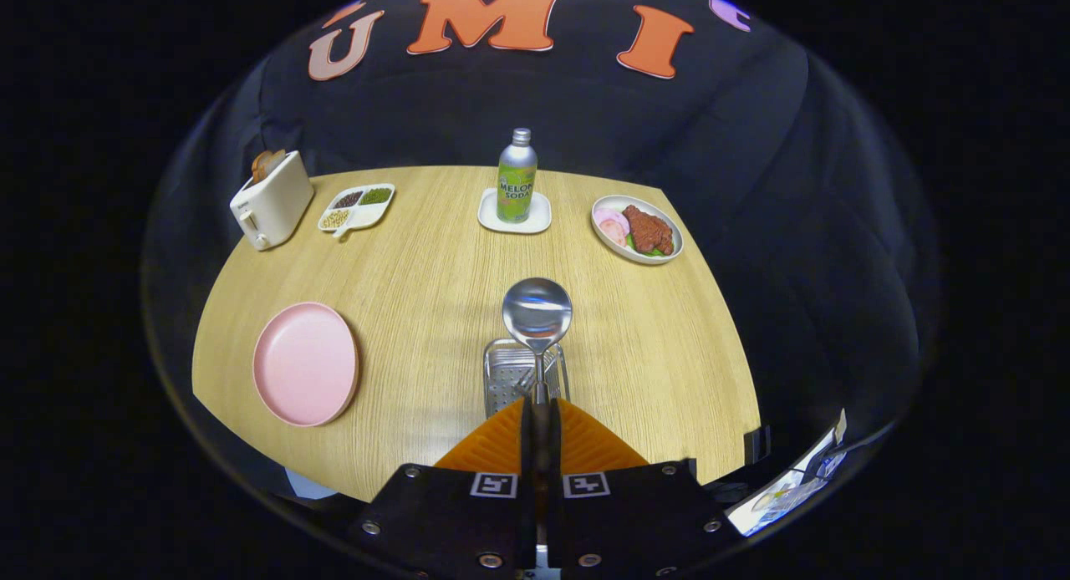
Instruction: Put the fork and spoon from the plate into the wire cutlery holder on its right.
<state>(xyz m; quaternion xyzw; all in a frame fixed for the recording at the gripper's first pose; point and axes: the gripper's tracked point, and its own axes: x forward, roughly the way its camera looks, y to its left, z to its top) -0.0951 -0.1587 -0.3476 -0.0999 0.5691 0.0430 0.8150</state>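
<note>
My gripper [540,406] is shut on the handle of a metal spoon [537,312], whose bowl sticks up ahead of the fingertips. Right below the spoon stands the wire cutlery holder [504,379] on the wooden table, seen from above. Fork tines [526,383] show inside the holder, next to the spoon's neck. The pink plate [306,363] lies to the left of the holder with nothing on it.
At the far side of the table [418,262] stand a white toaster [272,200] with bread, a divided dish of beans [357,206], a soda bottle [517,177] on a white coaster, and a plate of meat [637,229].
</note>
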